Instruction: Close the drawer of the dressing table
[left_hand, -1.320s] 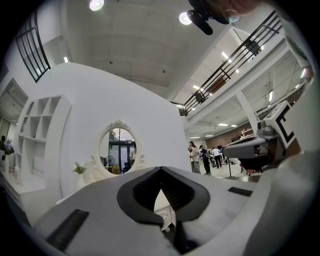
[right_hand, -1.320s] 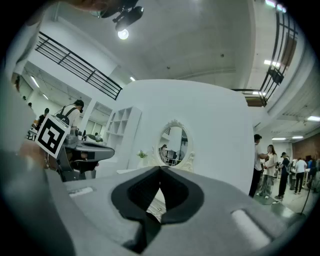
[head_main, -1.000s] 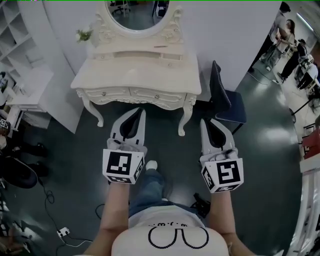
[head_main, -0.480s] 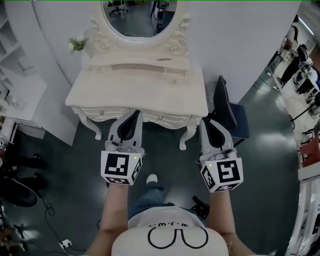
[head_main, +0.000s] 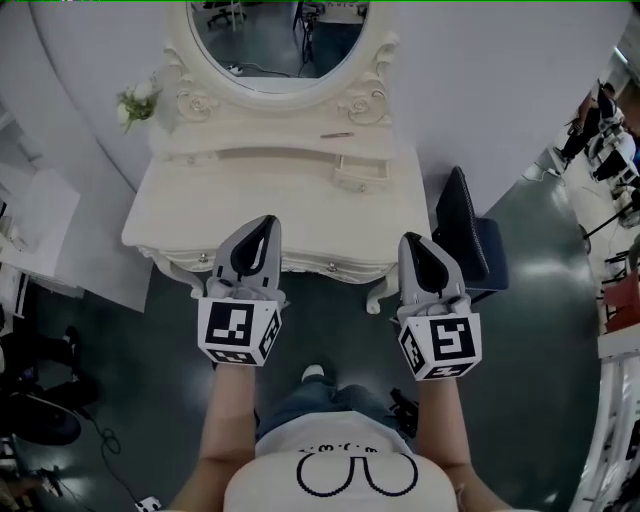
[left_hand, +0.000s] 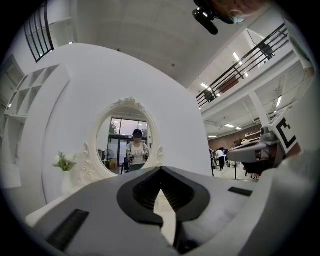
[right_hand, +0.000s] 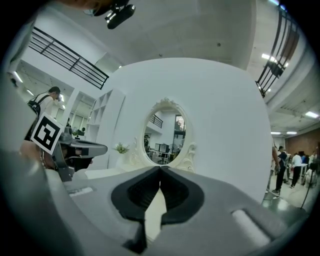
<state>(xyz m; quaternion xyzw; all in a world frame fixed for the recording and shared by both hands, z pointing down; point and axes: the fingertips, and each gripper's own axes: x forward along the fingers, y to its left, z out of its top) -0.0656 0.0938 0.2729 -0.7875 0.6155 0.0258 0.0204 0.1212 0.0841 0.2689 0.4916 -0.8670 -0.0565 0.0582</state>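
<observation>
The cream dressing table (head_main: 230, 215) with its oval mirror (head_main: 275, 40) stands right in front of me. On its raised back shelf, a small drawer (head_main: 360, 177) at the right sticks out toward me. The front drawers under the top show only small knobs (head_main: 332, 266). My left gripper (head_main: 262, 222) and right gripper (head_main: 412, 240) are both shut and empty, level, with their tips over the table's front edge. The left gripper (left_hand: 161, 169) faces the mirror (left_hand: 131, 145). So does the right gripper (right_hand: 161, 167), whose view also shows that mirror (right_hand: 167, 132).
A dark blue chair (head_main: 470, 240) stands close to the table's right side. A small plant (head_main: 135, 100) sits at the shelf's left end, and a thin pen-like item (head_main: 337, 134) lies on it. White shelving (head_main: 30, 215) is at the left. People (head_main: 600, 120) stand far right.
I have walked up to the table: it has grown and slid down the head view, and both shut grippers have gone from over the floor to over its front edge.
</observation>
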